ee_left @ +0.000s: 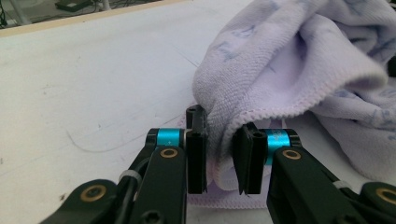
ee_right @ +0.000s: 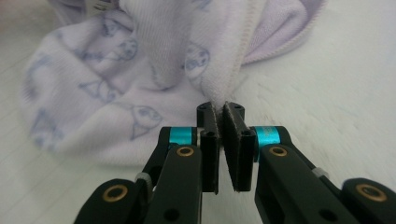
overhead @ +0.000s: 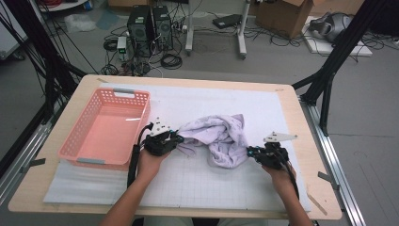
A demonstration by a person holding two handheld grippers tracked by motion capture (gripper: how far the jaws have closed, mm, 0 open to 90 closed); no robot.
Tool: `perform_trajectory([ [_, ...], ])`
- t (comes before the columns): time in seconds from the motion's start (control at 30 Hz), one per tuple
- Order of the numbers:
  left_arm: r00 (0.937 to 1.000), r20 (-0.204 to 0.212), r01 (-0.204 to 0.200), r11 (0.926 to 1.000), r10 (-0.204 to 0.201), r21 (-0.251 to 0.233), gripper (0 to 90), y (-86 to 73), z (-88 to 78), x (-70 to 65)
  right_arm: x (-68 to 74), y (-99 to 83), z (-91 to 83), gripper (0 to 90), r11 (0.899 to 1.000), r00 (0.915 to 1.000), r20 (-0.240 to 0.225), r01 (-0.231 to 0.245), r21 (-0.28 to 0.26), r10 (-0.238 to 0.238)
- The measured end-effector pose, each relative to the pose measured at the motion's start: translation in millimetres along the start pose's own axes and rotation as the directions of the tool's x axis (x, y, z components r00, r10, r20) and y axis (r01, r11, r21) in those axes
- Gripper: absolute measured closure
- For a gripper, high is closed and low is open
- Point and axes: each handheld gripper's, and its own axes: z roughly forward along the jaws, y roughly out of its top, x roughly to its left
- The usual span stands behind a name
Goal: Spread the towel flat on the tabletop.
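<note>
— Where is the towel [overhead: 220,138] sitting right now?

— It is lying crumpled at the middle of the high view, on the white mat [overhead: 197,181] covering the counter [overhead: 301,141], with the pink basket [overhead: 106,128] standing empty at left of centre.

— And the tools?

— The left tool [overhead: 178,138] is pinching a thick fold of the hem at the towel's left end; in the left gripper view the cloth is bulging between the jaws [ee_left: 219,144]. The right tool [overhead: 250,151] is nipping a thin stitched edge at the lower right of the bundle, its jaws pressed nearly together on it [ee_right: 220,122].

— So what makes this step go well?

— Probably both grips are being set for lifting or spreading the towel. The right one looks shallow, right at the jaw tips, so I'd judge it is risking a slip; biting deeper before pulling would help. Drawing both ends apart evenly, not jerking, should be keeping the cloth from bunching.
</note>
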Motion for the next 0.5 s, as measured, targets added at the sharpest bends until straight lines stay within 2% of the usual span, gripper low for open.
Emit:
perform_trajectory([
  [0.1,0.9997,0.005,-0.023,0.9997,0.023,0.009,76.3,-3.6,-5.4,-2.0,-2.0,-13.0,-19.4,85.5,1.0,1.0,0.003,0.006,-0.01,-0.006],
  [0.23,0.9985,0.016,-0.052,0.9987,0.052,0.003,76.3,-7.2,-12.2,-6.0,-2.8,-29.6,-37.7,85.5,1.0,0.9999,0.0,-0.011,-0.006,0.011],
  [0.5,0.9952,0.047,-0.086,0.9962,0.086,0.01,76.2,-21.2,-20.9,-14.4,9.5,-47.2,-60.1,85.3,0.999,0.9986,-0.039,0.034,0.001,-0.034],
])
